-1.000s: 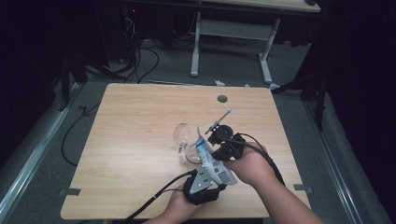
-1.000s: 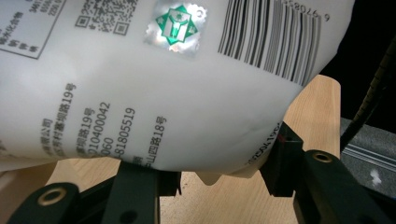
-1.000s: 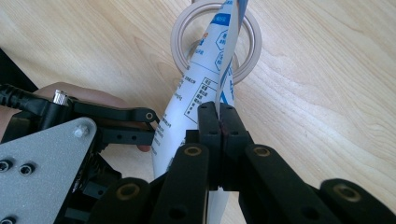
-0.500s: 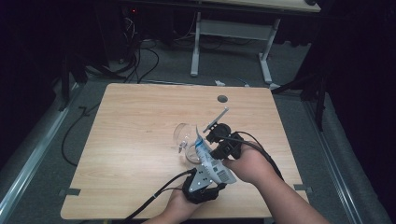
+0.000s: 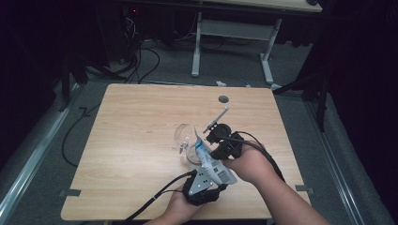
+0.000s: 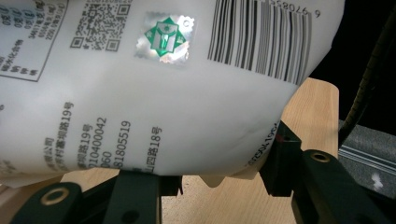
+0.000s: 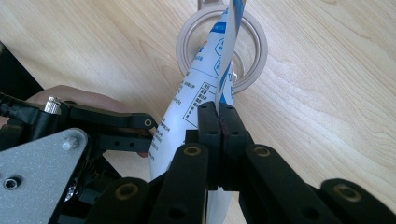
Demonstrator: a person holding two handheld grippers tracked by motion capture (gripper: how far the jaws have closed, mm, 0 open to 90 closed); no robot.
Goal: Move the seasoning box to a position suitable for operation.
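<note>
A white printed pouch (image 5: 212,161) with a barcode is held tilted over a clear glass (image 5: 184,139) that stands on the wooden table (image 5: 141,140). My left gripper (image 5: 215,174) clamps the pouch's lower body; in the left gripper view its black jaws press both sides of the pouch (image 6: 163,93). My right gripper (image 5: 209,142) is shut on the pouch's thin upper edge (image 7: 219,79), jaws pinched together. In the right gripper view the pouch's tip reaches down into the mouth of the glass (image 7: 254,42). The left gripper (image 7: 126,128) and a hand (image 7: 70,95) sit to its left.
A round cable hole (image 5: 223,99) lies near the table's far edge. Cables trail off the near edge from my left gripper. Beyond the table stand another desk's white legs (image 5: 197,47) and floor cables (image 5: 141,56). Bare wood spreads over the table's left half.
</note>
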